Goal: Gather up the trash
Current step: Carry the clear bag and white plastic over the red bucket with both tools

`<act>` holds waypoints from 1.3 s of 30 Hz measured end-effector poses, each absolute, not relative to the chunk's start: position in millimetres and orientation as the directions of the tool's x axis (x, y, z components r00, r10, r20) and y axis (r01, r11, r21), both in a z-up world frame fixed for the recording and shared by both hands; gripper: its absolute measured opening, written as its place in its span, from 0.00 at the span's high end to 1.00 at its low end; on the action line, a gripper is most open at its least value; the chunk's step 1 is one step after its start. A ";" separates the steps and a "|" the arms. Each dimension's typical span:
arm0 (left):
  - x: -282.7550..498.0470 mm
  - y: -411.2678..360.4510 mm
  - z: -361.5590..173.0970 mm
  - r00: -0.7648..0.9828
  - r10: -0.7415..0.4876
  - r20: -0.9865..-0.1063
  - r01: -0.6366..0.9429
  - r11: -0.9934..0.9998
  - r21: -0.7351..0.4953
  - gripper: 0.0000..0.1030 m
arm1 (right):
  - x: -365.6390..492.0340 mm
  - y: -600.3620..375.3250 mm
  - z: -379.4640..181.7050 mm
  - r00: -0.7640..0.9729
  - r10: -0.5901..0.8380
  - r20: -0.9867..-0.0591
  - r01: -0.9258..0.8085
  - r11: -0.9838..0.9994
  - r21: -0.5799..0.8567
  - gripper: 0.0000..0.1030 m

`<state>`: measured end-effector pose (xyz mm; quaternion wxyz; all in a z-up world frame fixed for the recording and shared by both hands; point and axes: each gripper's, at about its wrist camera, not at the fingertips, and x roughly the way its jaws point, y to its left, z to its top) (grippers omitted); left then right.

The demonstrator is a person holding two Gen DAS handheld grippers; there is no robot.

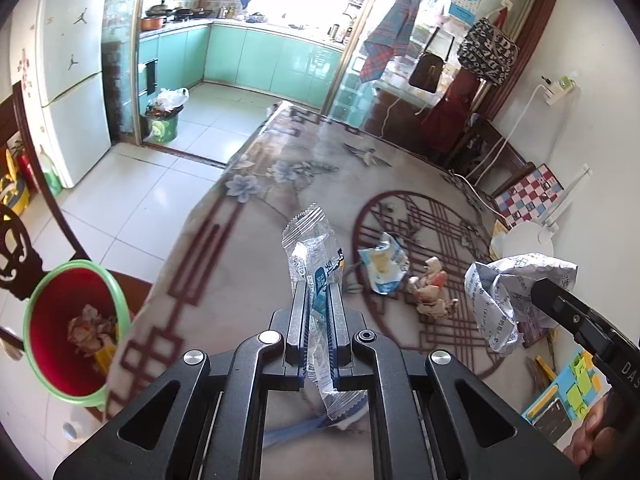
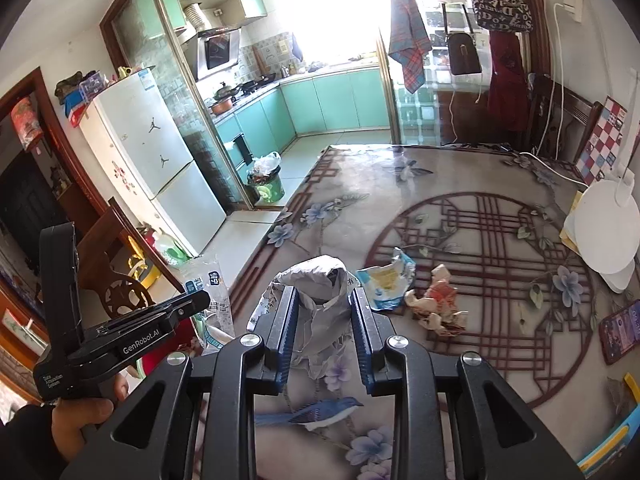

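From the left wrist view, my left jaws (image 1: 318, 296) are almost closed on a clear plastic wrapper (image 1: 314, 252) that stands up at 12 o'clock. The red bin (image 1: 76, 320) waits at 9 o'clock, beside the worktop (image 1: 248, 208). I judge the carrying step: next I swing over the bin and release.

From the right wrist view, my right jaws (image 2: 326, 308), pointing down, are partly open and clamp a crumpled paper (image 2: 316, 284). A torn packet (image 2: 386, 282) lies at 1 o'clock.
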<state>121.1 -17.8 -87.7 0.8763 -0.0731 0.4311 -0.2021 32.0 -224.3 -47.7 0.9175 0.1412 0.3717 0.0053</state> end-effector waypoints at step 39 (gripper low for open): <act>182.1 251.3 -155.1 0.541 -0.172 -0.823 -0.081 0.964 -0.255 0.93 | 175.5 71.9 -97.2 0.547 0.331 -0.769 -0.237 0.942 0.237 0.76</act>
